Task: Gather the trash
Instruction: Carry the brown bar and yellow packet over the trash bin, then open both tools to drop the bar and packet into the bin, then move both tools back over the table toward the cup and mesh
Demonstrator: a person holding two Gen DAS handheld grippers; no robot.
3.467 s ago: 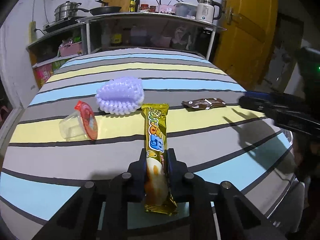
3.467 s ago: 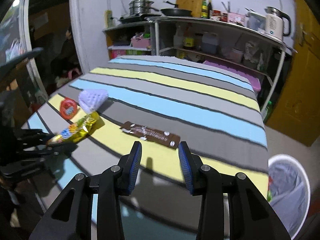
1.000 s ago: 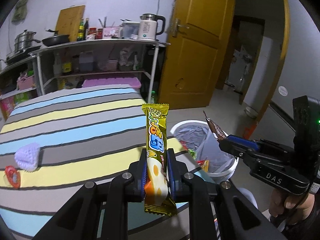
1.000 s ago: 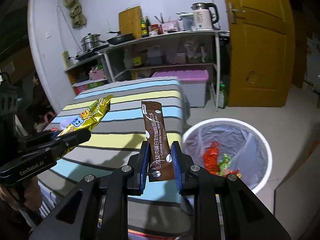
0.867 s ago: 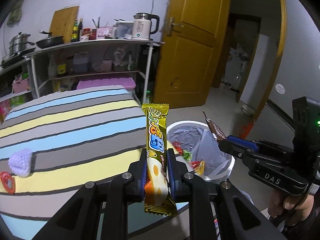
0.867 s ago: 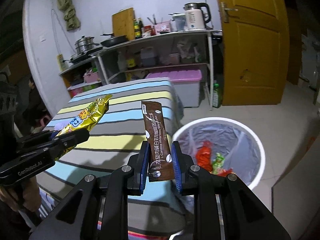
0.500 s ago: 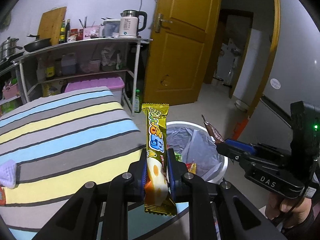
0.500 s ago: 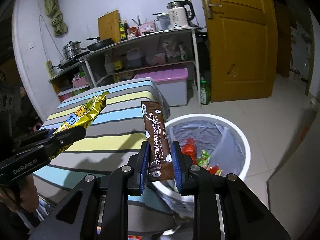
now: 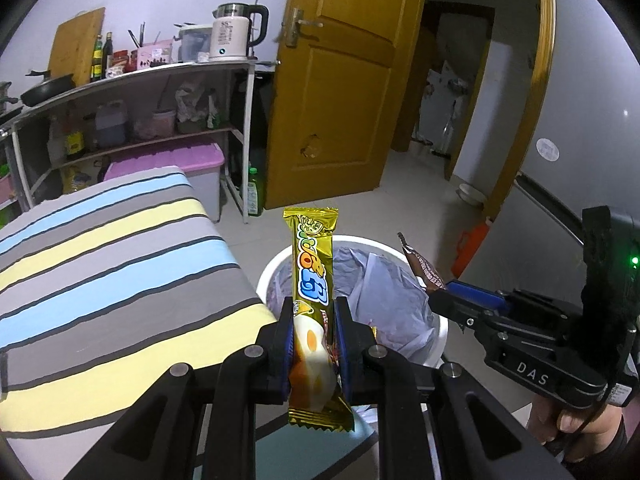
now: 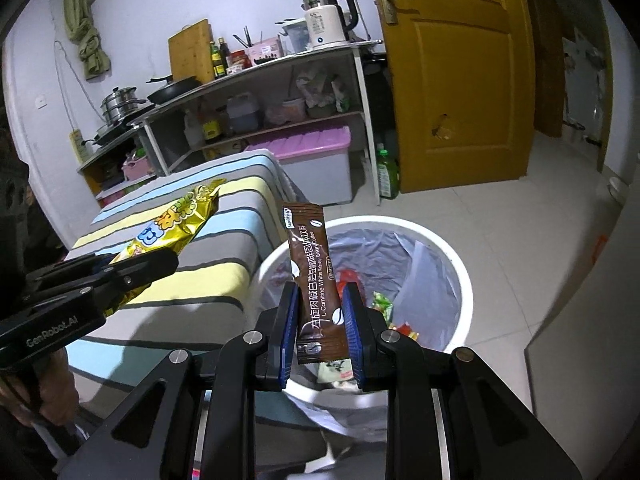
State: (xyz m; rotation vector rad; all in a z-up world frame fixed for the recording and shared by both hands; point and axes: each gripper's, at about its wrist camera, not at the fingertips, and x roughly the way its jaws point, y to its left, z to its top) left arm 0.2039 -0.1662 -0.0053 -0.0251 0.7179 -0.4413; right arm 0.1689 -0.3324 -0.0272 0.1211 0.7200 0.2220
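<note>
Gold foil shines between the fingers of my left gripper (image 9: 314, 334): the 2 blue pads are closed tight on the lower part of a yellow snack wrapper (image 9: 313, 276), which stands upright and reaches well past my fingertips. Straight ahead of it and below sits the white trash bin (image 9: 434, 330), lined with a grey plastic bag, its rim just beyond the wrapper's top edge. To the left of that gripper is the striped table (image 9: 112, 280), grey, yellow and blue, its near corner almost touching the bin.

My right gripper (image 10: 320, 330) is likewise clamped, its pads pinching the lower half of a brown coffee sachet (image 10: 314, 284) that stands upright with white lettering facing me. Behind and below the sachet is the open bin (image 10: 456, 276), with red, green and yellow scraps (image 10: 380, 304) lying in the bottom of the bag. From this side I see my left gripper (image 10: 132, 266) off to the left, holding the gold wrapper (image 10: 176, 222) out over the table's (image 10: 212, 276) edge, beside the bin's rim.

From the left camera the right gripper (image 9: 452, 298) comes in from the right, the sachet's (image 9: 420, 266) tip poking up over the bin's far side.

Further ahead stand a metal shelf (image 10: 256, 76) with a white kettle (image 10: 326, 26) on top and a yellow door (image 10: 452, 76).
</note>
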